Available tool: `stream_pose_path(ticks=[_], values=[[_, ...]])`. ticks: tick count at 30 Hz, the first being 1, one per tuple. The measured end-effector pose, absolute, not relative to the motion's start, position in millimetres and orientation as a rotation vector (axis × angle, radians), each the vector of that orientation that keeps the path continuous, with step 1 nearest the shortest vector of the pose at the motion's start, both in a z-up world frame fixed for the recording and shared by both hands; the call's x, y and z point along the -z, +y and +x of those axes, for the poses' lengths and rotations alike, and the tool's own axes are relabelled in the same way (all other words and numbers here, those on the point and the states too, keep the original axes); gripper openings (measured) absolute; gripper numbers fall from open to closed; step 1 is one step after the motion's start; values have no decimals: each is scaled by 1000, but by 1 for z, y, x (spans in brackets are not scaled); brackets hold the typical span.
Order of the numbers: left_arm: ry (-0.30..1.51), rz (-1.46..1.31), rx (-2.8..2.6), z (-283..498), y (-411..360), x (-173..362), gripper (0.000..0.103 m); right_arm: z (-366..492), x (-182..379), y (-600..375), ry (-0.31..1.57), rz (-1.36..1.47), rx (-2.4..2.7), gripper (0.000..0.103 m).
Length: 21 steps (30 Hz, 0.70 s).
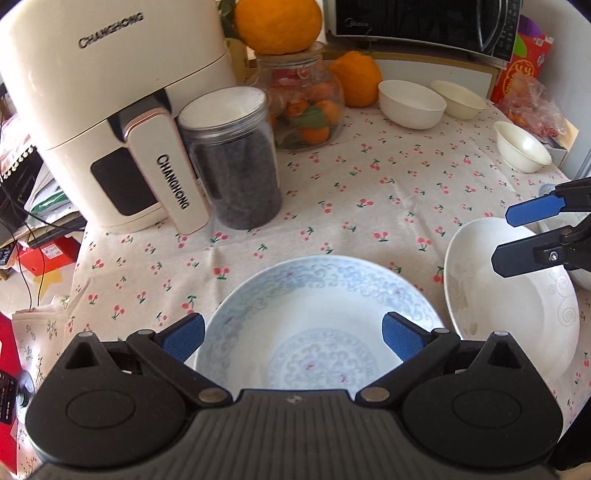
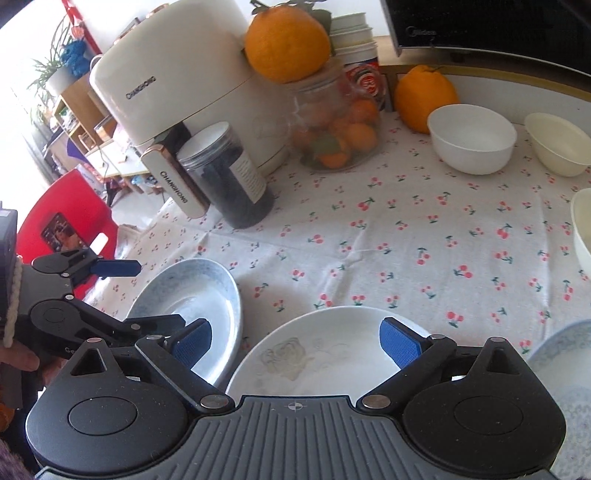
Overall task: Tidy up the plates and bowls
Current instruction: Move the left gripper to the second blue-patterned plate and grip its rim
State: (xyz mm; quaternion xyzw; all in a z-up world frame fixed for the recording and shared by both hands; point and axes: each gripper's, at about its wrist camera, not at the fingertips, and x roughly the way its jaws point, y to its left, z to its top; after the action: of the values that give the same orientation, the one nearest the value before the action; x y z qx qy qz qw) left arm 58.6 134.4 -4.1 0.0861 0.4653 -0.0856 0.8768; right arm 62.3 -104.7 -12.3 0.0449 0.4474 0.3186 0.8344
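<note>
- We hold the left gripper above the blue-patterned plate; its jaws stand wide apart and grasp nothing, the plate lying below and between the blue pads without contact.
- We hold the right gripper above the white plate; its jaws are likewise spread wide and empty.
- Both plates lie flat on the cherry-print tablecloth, at its near edge. The white plate sits just beside the blue-patterned plate, on its right; whether the rims touch, we cannot tell.
- In the right wrist view, the edge of another blue-patterned dish shows at the far right.
- Three bowls stand toward the far right of the table: a white bowl, a cream bowl just beside it, and a small cream bowl nearer to us, apart from the pair.
- At the far left stand an air fryer, a jar of dark contents and a glass jar of oranges with a large orange on top.
</note>
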Motion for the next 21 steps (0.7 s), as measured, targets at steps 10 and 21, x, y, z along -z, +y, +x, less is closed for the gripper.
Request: stream_pose_path(ticks=[10,21], values=[[1128,-18,183,54,186,21,85,77,21,-59,976,137,-819,99],[1226,-173,213,49,216,39,57,96,43,-35,1071,152,-824,81]])
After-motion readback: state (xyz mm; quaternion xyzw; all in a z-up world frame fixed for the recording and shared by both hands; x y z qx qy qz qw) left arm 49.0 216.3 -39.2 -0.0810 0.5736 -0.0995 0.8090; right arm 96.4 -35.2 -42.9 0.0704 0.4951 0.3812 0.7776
